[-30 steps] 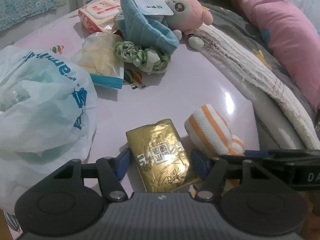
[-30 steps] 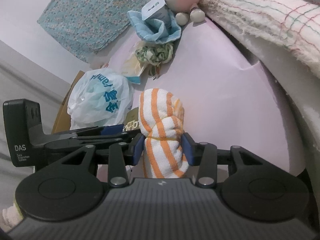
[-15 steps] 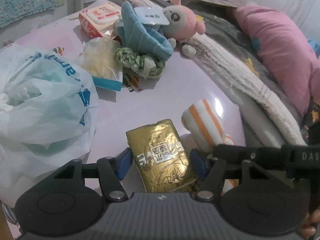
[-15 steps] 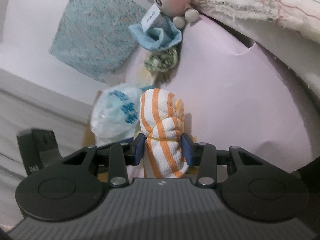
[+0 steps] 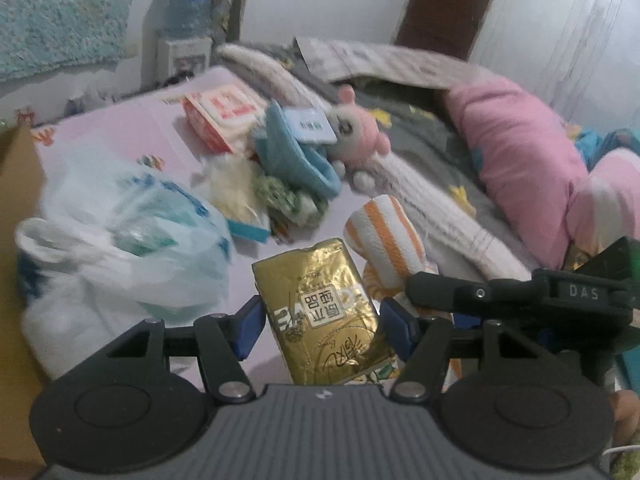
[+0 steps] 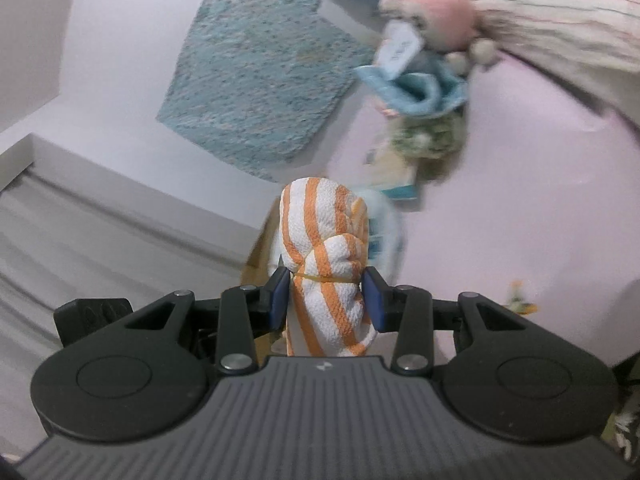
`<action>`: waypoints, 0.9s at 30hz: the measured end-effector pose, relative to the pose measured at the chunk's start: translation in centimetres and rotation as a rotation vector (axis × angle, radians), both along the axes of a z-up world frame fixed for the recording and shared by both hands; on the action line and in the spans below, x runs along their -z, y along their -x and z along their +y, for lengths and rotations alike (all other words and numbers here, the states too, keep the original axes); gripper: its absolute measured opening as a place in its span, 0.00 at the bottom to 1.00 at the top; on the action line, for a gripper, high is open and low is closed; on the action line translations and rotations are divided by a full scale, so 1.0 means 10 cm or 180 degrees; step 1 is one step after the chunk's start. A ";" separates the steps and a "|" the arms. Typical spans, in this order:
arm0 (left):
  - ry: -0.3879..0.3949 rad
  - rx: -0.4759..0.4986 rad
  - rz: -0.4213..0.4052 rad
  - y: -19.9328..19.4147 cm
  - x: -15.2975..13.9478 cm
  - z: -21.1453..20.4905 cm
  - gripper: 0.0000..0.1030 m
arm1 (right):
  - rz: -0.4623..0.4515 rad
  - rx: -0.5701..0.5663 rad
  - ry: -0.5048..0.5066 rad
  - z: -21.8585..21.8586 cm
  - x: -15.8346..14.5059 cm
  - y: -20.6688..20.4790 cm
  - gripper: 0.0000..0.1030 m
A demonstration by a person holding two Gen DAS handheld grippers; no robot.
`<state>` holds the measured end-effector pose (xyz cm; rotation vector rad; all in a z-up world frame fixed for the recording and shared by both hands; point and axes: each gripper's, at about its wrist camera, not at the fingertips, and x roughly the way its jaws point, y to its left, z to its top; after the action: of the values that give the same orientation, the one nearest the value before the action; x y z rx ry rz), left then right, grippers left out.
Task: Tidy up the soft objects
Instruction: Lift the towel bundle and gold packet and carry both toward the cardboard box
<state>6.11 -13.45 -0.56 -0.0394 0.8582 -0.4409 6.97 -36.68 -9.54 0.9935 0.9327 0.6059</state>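
Observation:
My left gripper (image 5: 324,330) is shut on a gold foil packet (image 5: 316,280), held above the pink surface (image 5: 120,132). Just to its right, an orange-and-white striped rolled towel (image 5: 380,228) is clamped by the other tool, which reaches in from the right. In the right wrist view my right gripper (image 6: 325,300) is shut on that same towel (image 6: 324,240), bound by a yellow rubber band and standing up between the blue pads. Further back lie a pink plush toy (image 5: 356,132), a blue cloth (image 5: 296,160) with a tag and a green-white scrunchie (image 5: 288,196).
A white plastic bag (image 5: 128,240) bulges at the left beside a cardboard box (image 5: 16,240). A red-and-white wipes pack (image 5: 220,116) lies at the back. A pink pillow (image 5: 520,152) and bedding fill the right. A teal cloth (image 6: 252,72) hangs on the wall.
Both grippers rose with their loads. The left view tipped upward, bringing the wall and room into sight. The right gripper rolled and swung toward the wall, towel still clamped.

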 end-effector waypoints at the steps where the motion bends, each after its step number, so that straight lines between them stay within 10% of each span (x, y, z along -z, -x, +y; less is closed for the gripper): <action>1: 0.0028 -0.0029 -0.0034 0.03 -0.04 0.06 0.62 | -0.0039 -0.0036 -0.0021 0.05 -0.05 0.00 0.37; 17: 0.0041 -0.1044 -0.0596 0.53 -0.71 1.71 0.62 | -0.0390 -0.1307 -0.0157 2.01 -0.77 -0.53 0.38; 27: -0.0310 -0.1585 -0.0288 0.13 -0.66 2.98 0.62 | -0.0142 -0.1915 0.0197 3.75 -0.81 -0.95 0.38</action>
<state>4.84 16.36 6.08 -0.1391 0.7479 0.0659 16.51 0.86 -1.41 0.6316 1.2102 1.0887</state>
